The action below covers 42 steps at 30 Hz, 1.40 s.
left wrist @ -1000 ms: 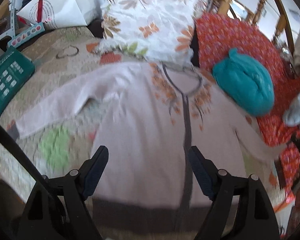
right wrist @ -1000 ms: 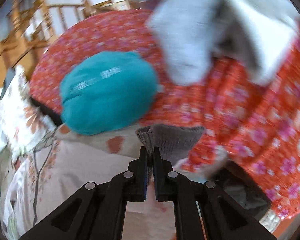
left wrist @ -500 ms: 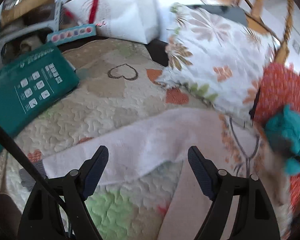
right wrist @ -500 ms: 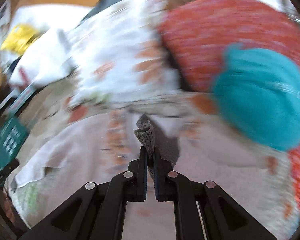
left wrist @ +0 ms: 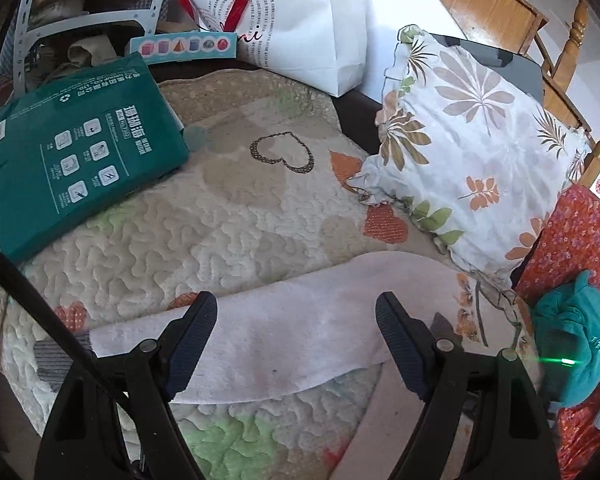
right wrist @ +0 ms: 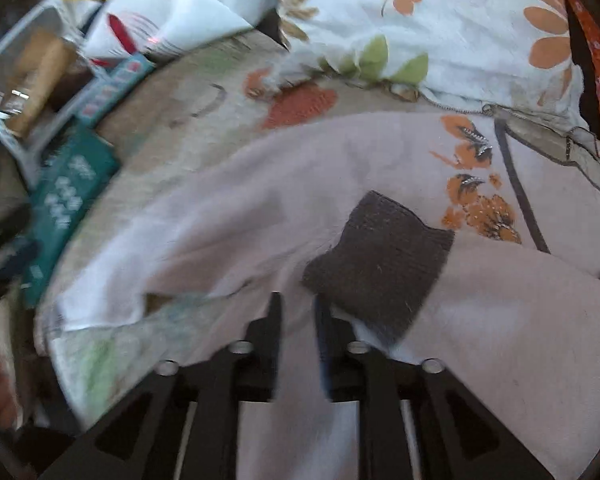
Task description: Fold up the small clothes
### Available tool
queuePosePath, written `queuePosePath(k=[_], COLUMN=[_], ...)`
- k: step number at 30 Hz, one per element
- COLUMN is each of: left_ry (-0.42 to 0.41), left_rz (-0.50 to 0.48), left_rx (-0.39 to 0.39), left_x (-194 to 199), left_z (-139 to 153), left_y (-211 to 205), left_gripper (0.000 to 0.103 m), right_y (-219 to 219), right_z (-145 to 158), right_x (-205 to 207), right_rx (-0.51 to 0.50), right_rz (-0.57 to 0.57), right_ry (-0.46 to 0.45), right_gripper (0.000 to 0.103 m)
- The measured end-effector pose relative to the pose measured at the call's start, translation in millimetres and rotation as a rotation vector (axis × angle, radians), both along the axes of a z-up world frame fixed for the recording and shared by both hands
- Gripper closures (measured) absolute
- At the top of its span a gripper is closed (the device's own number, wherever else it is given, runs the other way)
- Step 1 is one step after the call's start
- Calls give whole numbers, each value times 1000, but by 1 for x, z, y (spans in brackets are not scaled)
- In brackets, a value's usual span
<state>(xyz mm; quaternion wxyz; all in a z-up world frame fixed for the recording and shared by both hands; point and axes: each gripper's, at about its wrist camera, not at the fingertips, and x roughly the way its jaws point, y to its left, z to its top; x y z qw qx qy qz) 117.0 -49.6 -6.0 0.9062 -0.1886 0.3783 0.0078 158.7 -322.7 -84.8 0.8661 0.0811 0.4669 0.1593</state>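
1. A quilted bedspread (left wrist: 236, 232) with heart patches covers the bed; everything below is placed relative to it.
2. A pale pink cardigan (left wrist: 284, 332) lies spread flat on the bedspread, one sleeve stretched toward its left side, the orange-flower collar at its right.
3. A leaf-print pillow (left wrist: 472, 136) rests on the bedspread's far right edge, just behind the cardigan's collar.
4. A green package (left wrist: 76, 152) sits on the bedspread's far left corner.
5. A teal hat (left wrist: 572, 344) lies off the bedspread's right side, on red floral cloth.
6. The left gripper (left wrist: 296, 332) hovers over the sleeve, fingers spread wide, holding nothing.
7. The right gripper (right wrist: 296, 312) has its fingers slightly parted; the grey cuff (right wrist: 380, 256) lies folded onto the cardigan's chest just beside them, apparently released, though blur makes contact uncertain.
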Motion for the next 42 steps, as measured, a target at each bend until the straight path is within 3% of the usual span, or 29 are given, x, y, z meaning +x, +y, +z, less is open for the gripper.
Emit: queuePosePath(k=[1, 4, 10, 12, 13, 16, 18, 21, 26, 31, 37, 39, 40, 41, 42], left_ry=[5, 17, 19, 25, 28, 19, 0, -33, -99, -164, -199, -191, -184, -180, -177], left_rz=[3, 15, 98, 147, 173, 280, 387, 525, 638, 762, 848, 826, 810, 798, 781], left_rx=[5, 14, 3, -2, -3, 29, 105, 183, 195, 198, 116, 95, 91, 91, 90], left_x=[-1, -3, -12, -17, -20, -33, -49, -75, -106, -133, -157, -155, -152, -149, -145], left_z=[-1, -2, 2, 3, 4, 11, 23, 37, 49, 59, 61, 60, 58, 58, 56], left_y=[1, 5, 42, 61, 70, 102, 124, 152, 194, 221, 244, 243, 241, 238, 233], left_gripper=[23, 22, 22, 22, 22, 22, 22, 22, 22, 22, 22, 22, 22, 22, 22], right_y=[-9, -40, -93, -92, -87, -49, -14, 60, 187, 299, 365, 371, 369, 362, 353], right_z=[8, 22, 17, 20, 21, 28, 31, 36, 33, 20, -17, -26, -24, -17, -9], right_x=[-9, -38, -93, -105, -111, -116, -112, -102, -92, -100, -96, -85, -79, -71, -64], right_rx=[-3, -22, -117, -152, -183, -231, -243, -197, -158, -243, -407, -405, -359, -315, -274], right_rz=[-10, -57, -184, -202, -215, -153, -75, 97, 362, 596, 694, 686, 669, 627, 591], right_ry=[-19, -46, 12, 7, -7, -58, -75, -81, -126, -218, -298, -259, -226, -194, -161], right_gripper=[67, 66, 60, 49, 39, 35, 35, 38, 39, 39, 39, 49, 63, 92, 97])
